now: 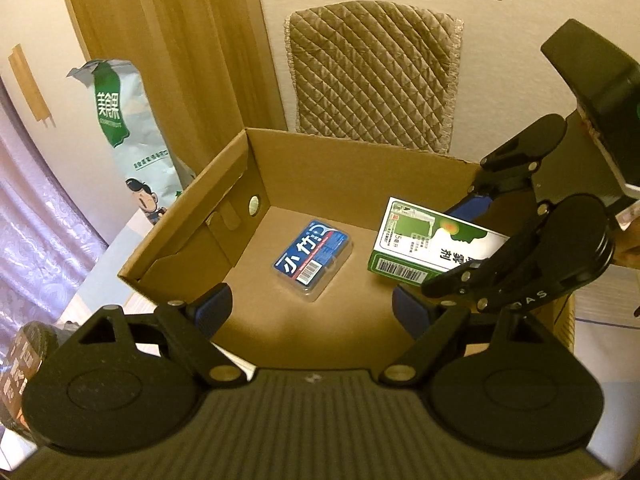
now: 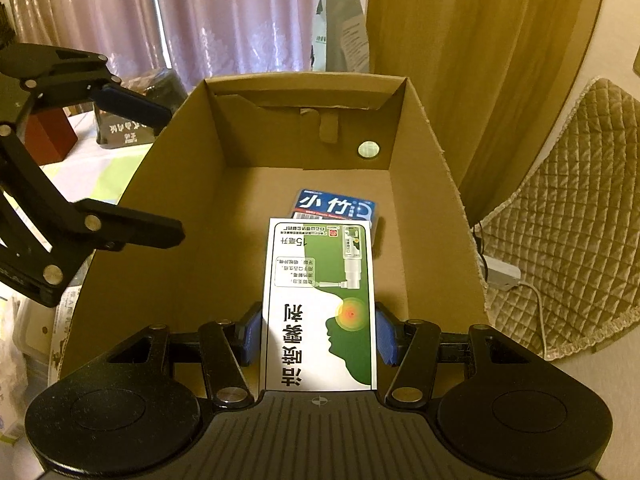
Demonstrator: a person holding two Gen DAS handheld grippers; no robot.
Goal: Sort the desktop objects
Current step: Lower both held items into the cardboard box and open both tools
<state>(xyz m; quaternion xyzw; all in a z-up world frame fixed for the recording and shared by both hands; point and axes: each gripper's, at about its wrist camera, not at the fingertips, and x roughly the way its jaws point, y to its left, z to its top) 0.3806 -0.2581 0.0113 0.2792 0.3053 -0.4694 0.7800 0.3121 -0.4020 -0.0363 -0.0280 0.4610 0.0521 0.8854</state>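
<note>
Over the cardboard box (image 2: 436,184), R tongs (image 2: 318,340) pinch the green-white spray carton (image 2: 320,308) w/ blue pads on both sides, prob. clear of the floor, beside the blue card case (image 1: 313,258) lying inside, while L tongs (image 1: 310,312) hang spread, holding nothing.

- Left gripper (image 1: 308,312): jaws wide apart, nothing between them, above the near edge of the cardboard box (image 1: 192,200).
- Blue card pack (image 1: 313,258) flat on the box floor.
- Right gripper (image 1: 460,236) clamps the green-white carton (image 1: 424,244), tilted over the box's right side.
- Snack bag (image 1: 132,140) upright left of box.
</note>
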